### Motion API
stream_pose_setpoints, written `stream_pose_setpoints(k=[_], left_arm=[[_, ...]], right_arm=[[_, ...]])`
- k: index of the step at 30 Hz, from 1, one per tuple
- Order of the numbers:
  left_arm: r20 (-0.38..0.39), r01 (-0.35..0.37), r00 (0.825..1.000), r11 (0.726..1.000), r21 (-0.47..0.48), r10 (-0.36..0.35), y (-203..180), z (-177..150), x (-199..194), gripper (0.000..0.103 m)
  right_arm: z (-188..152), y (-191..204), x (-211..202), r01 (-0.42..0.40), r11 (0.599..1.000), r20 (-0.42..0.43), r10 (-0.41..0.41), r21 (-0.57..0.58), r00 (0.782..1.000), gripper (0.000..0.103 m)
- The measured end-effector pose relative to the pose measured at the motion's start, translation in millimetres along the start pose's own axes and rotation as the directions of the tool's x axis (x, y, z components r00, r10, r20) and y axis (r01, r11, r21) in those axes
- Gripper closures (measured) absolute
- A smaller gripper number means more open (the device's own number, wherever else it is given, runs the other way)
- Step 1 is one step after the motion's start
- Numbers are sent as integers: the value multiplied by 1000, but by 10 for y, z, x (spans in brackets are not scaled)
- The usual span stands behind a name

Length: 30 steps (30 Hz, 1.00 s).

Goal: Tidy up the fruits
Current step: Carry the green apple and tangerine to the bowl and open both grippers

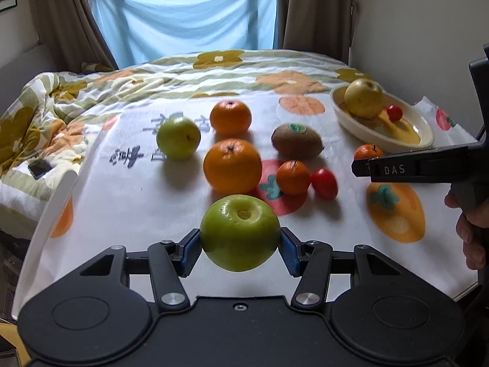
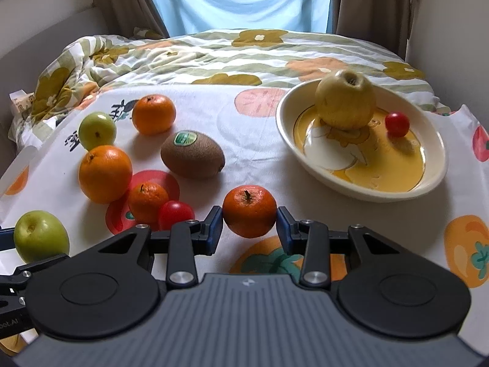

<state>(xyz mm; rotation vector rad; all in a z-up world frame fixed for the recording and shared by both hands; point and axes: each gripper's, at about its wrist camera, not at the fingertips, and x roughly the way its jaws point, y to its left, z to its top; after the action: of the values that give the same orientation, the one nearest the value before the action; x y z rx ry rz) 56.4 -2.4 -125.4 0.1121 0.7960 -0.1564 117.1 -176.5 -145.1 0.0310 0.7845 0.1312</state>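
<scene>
My left gripper (image 1: 240, 246) clamps a big green apple (image 1: 240, 232) at the near edge of the table (image 1: 128, 202). My right gripper (image 2: 250, 226) pinches a small tangerine (image 2: 249, 211) just short of the dish (image 2: 434, 180), where a yellow apple (image 2: 345, 104) and cherry tomato (image 2: 396, 124) sit. Oranges (image 1: 232, 165) and a kiwi (image 1: 297, 140) lie between.

A table under a white fruit-printed cloth (image 2: 250, 116) carries a cream oval dish (image 2: 434, 165); left of the dish lie a brown kiwi (image 2: 192, 156), oranges and a small green apple (image 2: 97, 130).
</scene>
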Motion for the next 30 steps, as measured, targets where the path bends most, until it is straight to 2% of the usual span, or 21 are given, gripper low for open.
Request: stream_pose_setpoints(k=[9,17,30], left_arm=[[52,18,998,1000,19,-19,-223,266,-269,45],[94,49,994,997,58,-54,-548,560,-371,45],[120,129,983,989,78,-138,-1230,1121,-156,45]], right_arm=[[184,-201,-284,1,1000,25,-1,26,1000,50],[342,-553,-567,25,999,35,-26,47,999,50],[607,-1431,-820,64,996,45,-67,64,997,50]])
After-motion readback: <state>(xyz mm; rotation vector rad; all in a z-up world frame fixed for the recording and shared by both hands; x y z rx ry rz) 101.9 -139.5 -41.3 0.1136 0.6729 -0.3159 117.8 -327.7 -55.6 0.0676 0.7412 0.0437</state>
